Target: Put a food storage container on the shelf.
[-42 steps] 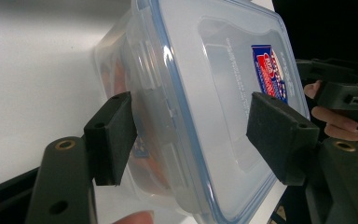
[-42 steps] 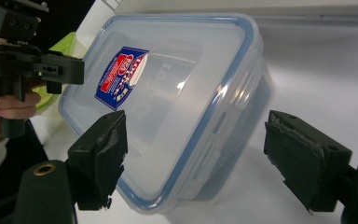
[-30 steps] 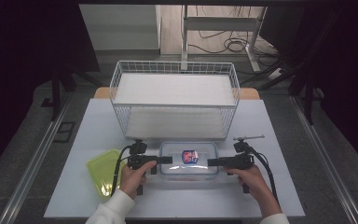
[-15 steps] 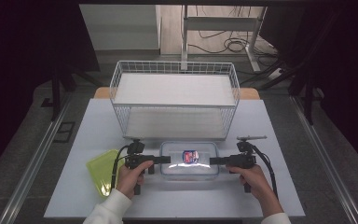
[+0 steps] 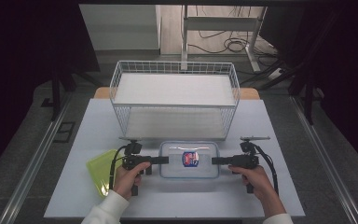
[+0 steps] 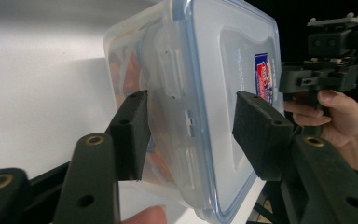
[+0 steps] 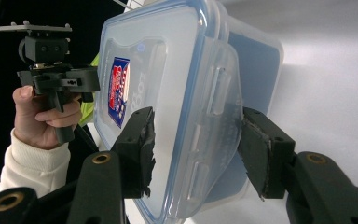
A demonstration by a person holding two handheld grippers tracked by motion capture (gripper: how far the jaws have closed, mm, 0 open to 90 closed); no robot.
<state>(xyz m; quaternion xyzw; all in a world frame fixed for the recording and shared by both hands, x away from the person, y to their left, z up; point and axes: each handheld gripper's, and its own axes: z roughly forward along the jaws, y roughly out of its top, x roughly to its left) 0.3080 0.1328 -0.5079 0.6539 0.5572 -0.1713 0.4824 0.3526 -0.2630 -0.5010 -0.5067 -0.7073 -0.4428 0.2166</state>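
My two grippers flank a lidded clear container (image 5: 189,160) on the surface, its long axis between them. Left gripper (image 5: 162,160) and right gripper (image 5: 217,161) fingers, just closing, straddle its ends without pinching.

Both handheld tools are matte black. The left gripper (image 6: 189,135) has two flat arms pierced with brass-ringed holes, each ending in a blocky rectangular pad (image 6: 130,133) of dark foam; the right gripper (image 7: 196,149) is built alike, though its pad (image 7: 261,149) looks frayed and chipped along the edges. Each carries a boxy black housing topped by a thin grey plate on short posts, and a pistol-style handle below. A black cable loops from each body. The person wears cream-white knit sleeves with ribbed cuffs.
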